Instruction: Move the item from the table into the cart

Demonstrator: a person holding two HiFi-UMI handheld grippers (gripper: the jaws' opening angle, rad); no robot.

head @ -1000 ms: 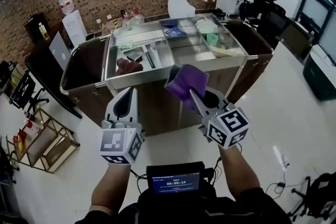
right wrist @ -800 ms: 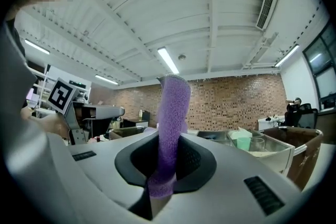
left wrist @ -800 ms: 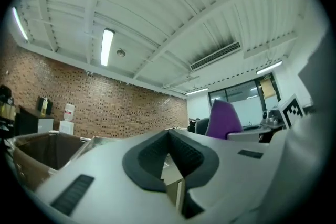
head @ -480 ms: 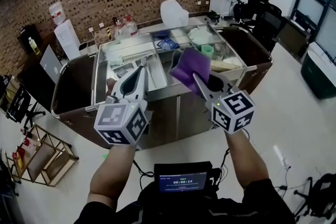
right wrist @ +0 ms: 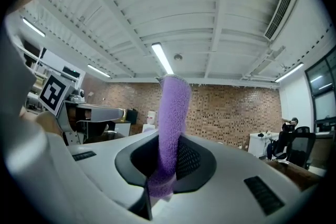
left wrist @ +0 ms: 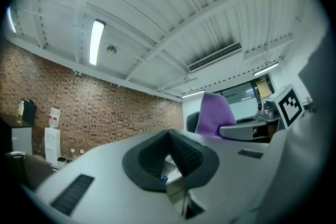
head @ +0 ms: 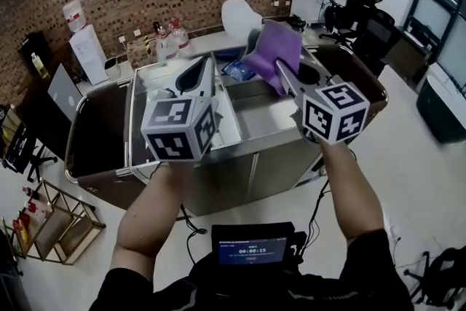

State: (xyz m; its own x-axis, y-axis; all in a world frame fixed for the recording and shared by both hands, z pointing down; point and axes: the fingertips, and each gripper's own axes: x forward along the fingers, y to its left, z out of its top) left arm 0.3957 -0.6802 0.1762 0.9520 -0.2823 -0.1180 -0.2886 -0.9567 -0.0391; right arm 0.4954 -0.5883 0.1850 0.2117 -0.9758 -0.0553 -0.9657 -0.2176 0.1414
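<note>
My right gripper [head: 282, 71] is shut on a purple cloth [head: 274, 51], which stands up out of its jaws over the right half of the steel cart [head: 218, 182]. In the right gripper view the purple cloth [right wrist: 171, 113] rises as a strip between the dark pads [right wrist: 191, 157] of the right gripper [right wrist: 167, 140], which points up toward the ceiling. My left gripper [head: 202, 71] is raised beside it over the cart's left trays, jaws shut and empty. The left gripper view has the left gripper [left wrist: 169, 135] closed, with the purple cloth [left wrist: 213, 114] off to its right.
The cart's top trays [head: 251, 113] hold several small items; dark bins [head: 98, 131] hang at its left and right ends. Behind it are water bottles [head: 167, 36], a white chair [head: 240, 14] and a desk with gear [head: 342, 0]. A wooden rack [head: 47, 222] stands at left.
Both grippers have risen and gone forward over the cart, the right one still carrying the purple cloth. The cart has come nearer in the head view.
</note>
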